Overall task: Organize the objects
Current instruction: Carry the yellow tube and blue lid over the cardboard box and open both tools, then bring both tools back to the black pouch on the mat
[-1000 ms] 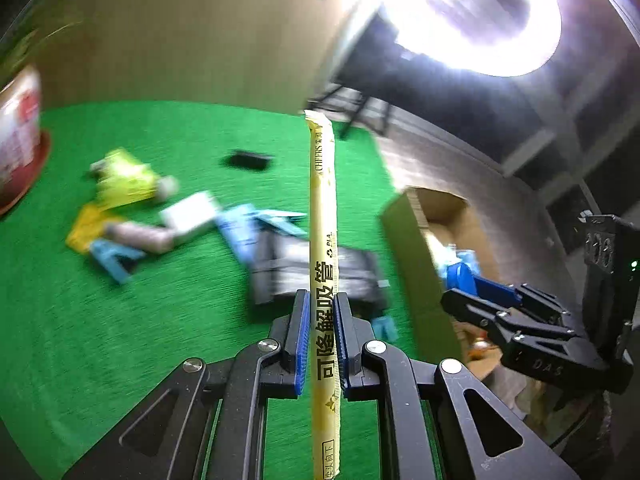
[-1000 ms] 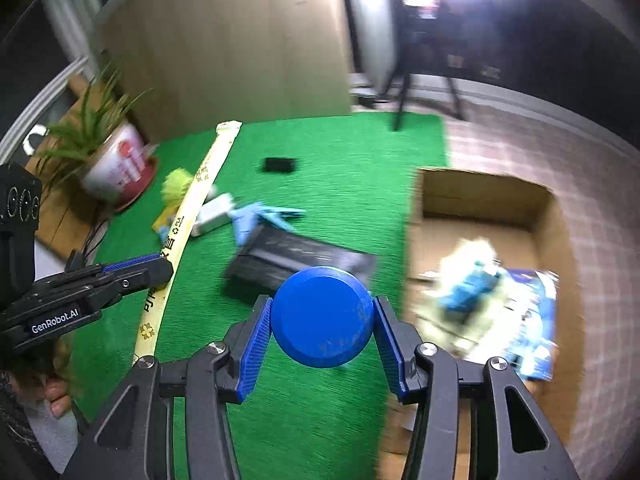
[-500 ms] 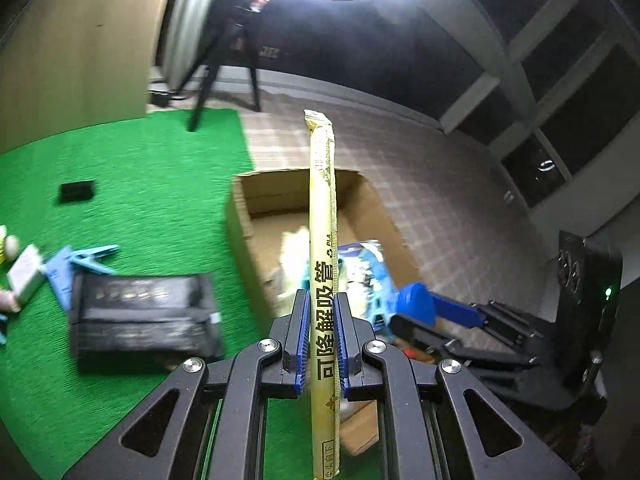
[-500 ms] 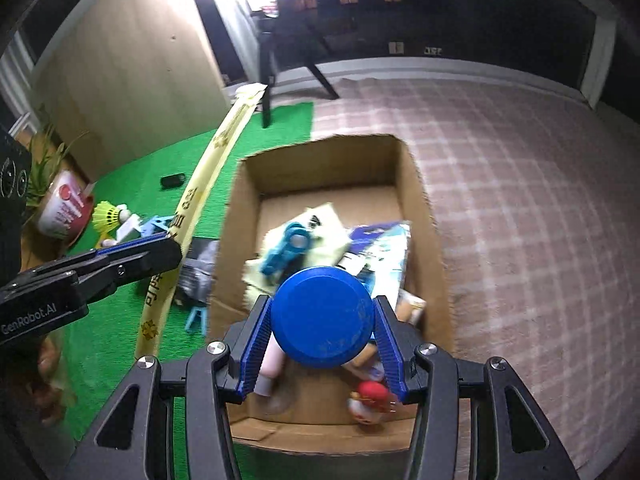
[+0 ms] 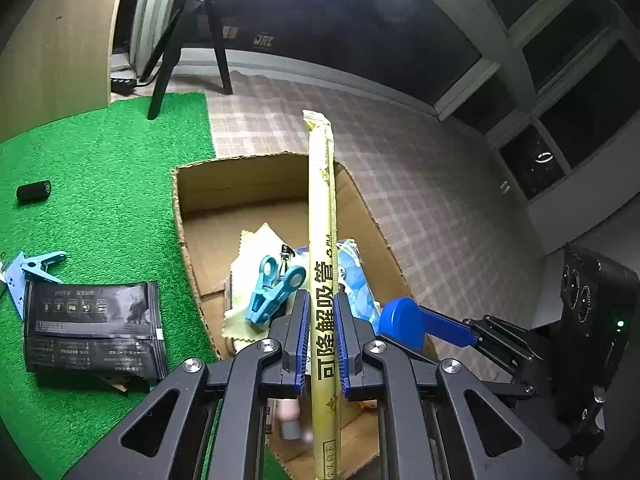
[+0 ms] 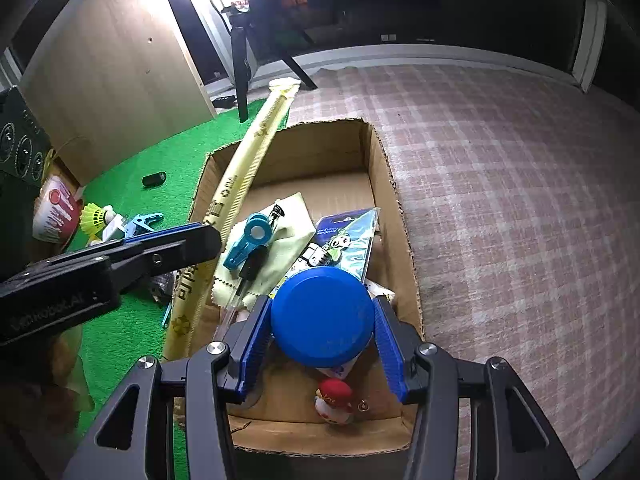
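Your left gripper (image 5: 322,340) fingers pinch the yellow straw packet (image 5: 322,240) at lower centre; your right gripper (image 6: 322,340) fingers clamp the blue lid (image 6: 322,316) over the cardboard box (image 6: 376,160).

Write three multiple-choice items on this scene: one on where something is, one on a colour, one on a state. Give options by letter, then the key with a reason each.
1. Where does the black foil packet lie?
A. inside the cardboard box
B. on the green mat beside the box
C. on the checked floor

2. What colour is the round lid held by the right gripper?
A. blue
B. red
C. yellow

3. What is the state of the left gripper?
A. open and empty
B. shut on the long yellow straw packet
C. shut on a clothes peg

Key:
1 B: the packet lies flat on the green mat, outside the wall of the cardboard box.
2 A: the lid between the blue pads is plainly blue.
3 B: the long yellow straw packet stands between the pads, above the box.
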### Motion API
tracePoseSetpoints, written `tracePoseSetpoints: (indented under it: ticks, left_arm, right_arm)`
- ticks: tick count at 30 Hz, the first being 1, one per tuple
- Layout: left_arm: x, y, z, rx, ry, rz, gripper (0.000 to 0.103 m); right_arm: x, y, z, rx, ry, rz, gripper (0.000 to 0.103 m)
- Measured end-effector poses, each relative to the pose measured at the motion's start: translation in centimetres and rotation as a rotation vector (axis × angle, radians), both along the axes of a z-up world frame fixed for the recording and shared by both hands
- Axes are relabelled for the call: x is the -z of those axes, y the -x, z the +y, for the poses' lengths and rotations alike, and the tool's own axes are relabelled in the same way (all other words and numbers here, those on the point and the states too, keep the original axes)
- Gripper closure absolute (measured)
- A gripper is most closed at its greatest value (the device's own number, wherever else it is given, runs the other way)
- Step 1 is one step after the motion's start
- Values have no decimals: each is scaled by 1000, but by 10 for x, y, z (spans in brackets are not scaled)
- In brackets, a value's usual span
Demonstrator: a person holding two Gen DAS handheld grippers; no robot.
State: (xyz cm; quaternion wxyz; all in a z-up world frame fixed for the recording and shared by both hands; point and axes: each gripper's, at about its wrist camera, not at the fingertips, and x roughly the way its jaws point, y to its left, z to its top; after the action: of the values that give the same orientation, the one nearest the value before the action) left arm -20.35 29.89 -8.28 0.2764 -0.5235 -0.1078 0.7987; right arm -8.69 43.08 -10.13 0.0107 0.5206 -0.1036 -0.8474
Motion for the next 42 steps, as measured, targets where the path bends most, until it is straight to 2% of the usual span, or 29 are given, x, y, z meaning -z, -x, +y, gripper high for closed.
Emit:
tracePoseSetpoints:
  ticks: [2,3,4,5,12,21,33,38,42]
  left_arm:
    - [1,2,-1,-13,14,3,71]
    - [0,2,-2,-20,15,7,56]
    - [-2,2,-5,-32,16,19,51]
    - [-3,4,-6,-36,21,23,51]
    - [-6,3,-20,-34,46,37,51]
    - [-7,2,-66,-101,43,32,51]
    - [13,-8,-164,-262,37,-17,52]
    - [30,-18,-198,-307,40,-53,52]
    - [38,-24,-218,-326,37,-70,52]
  right_arm:
    - [-2,0,0,12,-15,8,54]
    - [-4,0,1,20,-17,11,51]
    - [-6,0,3,31,-9,17,46]
    - [-8,-1,5,39,0,24,43]
    - [-14,3,3,37,21,39,43]
    - [-21,20,-24,-23,42,51,43]
    - [-30,53,-97,-199,56,48,43]
    - [-22,74,-139,-297,56,12,43]
    - [-7,96,-163,-332,87,-39,43]
